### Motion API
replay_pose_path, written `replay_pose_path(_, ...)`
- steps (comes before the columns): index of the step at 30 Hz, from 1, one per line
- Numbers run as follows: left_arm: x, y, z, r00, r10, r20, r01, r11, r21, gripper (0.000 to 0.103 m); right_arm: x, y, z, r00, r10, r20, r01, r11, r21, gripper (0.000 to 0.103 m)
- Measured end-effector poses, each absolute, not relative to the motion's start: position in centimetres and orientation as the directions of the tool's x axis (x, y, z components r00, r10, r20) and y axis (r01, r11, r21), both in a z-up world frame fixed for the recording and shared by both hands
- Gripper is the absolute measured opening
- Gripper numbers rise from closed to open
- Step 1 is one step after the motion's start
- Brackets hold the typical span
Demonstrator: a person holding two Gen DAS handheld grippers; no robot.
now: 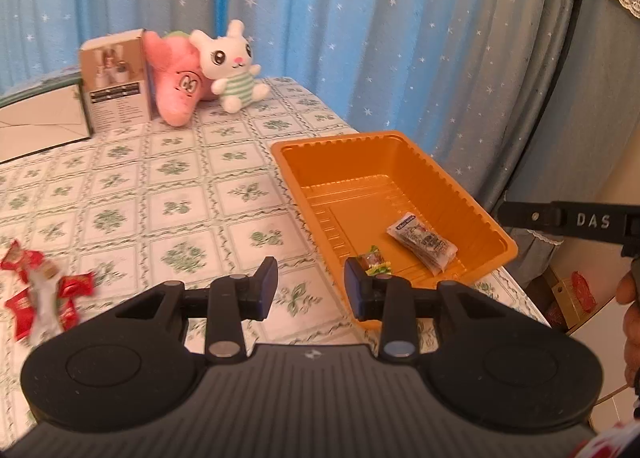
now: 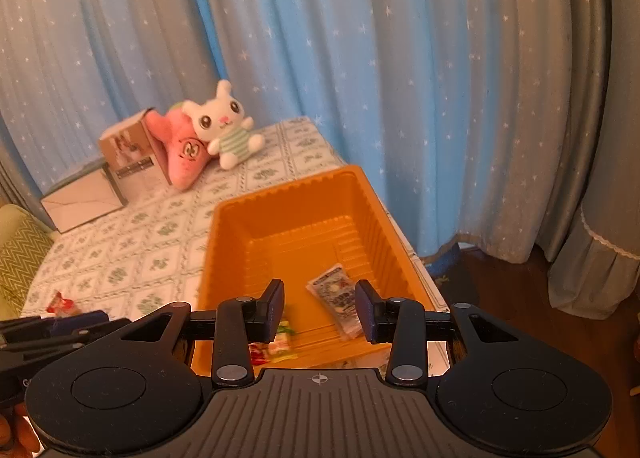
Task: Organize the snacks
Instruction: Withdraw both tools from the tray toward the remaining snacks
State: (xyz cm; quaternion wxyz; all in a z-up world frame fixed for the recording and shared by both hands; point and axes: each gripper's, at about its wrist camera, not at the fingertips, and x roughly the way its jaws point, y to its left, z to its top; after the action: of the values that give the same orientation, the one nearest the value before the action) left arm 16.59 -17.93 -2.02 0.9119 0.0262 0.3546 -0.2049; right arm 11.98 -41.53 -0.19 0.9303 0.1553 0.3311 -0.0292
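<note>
While the orange tray [image 1: 472,194] is sitting at the right of the left wrist view on the green-patterned tablecloth [image 1: 168,194], the left gripper [image 1: 310,284] is hovering at the lower centre of the frame with its jaws standing partly apart and nothing between them. Its right fingertip is overlapping the tray's near left corner, where a small green-wrapped candy [image 1: 376,262] is lying, and a clear printed snack packet [image 1: 424,244] is resting further right on the tray floor. Several red-wrapped candies [image 1: 36,294] are lying loose on the cloth at the lower left edge, well apart from that gripper. In the right wrist view, the right gripper [image 2: 320,310] is hanging directly over the near end of the tray [image 2: 224,242], its jaws also partly apart and gripping nothing; the packet [image 2: 338,298] is showing through the gap, and the candy [image 2: 280,342] is lying just below the left fingertip. A white plush rabbit [image 1: 230,66], a pink plush toy [image 1: 176,86] and a cardboard box [image 1: 114,82] are standing at the upper left.
</note>
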Motion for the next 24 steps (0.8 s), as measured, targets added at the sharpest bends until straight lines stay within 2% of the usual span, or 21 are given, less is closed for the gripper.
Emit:
replay_pose_path(13, 9.9, -10.9, 0.4, 0.709, -0.290, -0.642, 0.296, 0.950, -0.101, 0.032, 7.3, -33.5, 3.1, 0.796, 0.106, -0.596, 0.055, 0.968, 0.246, 0.040)
replay_pose_path(17, 8.6, -8.2, 0.1, 0.720, -0.253, -0.646, 0.251, 0.963, -0.098, 0.032, 6.8, -30.2, 2.9, 0.790, 0.136, -0.597, 0.005, 0.974, 0.228, 0.058)
replay_pose_path(24, 7.2, -3.1, -0.4, 0.739, -0.159, -0.654, 0.146, 0.986, -0.075, 0.033, 6.6, -25.3, 1.9, 0.764, 0.197, -0.614, -0.073, 0.973, 0.220, 0.059)
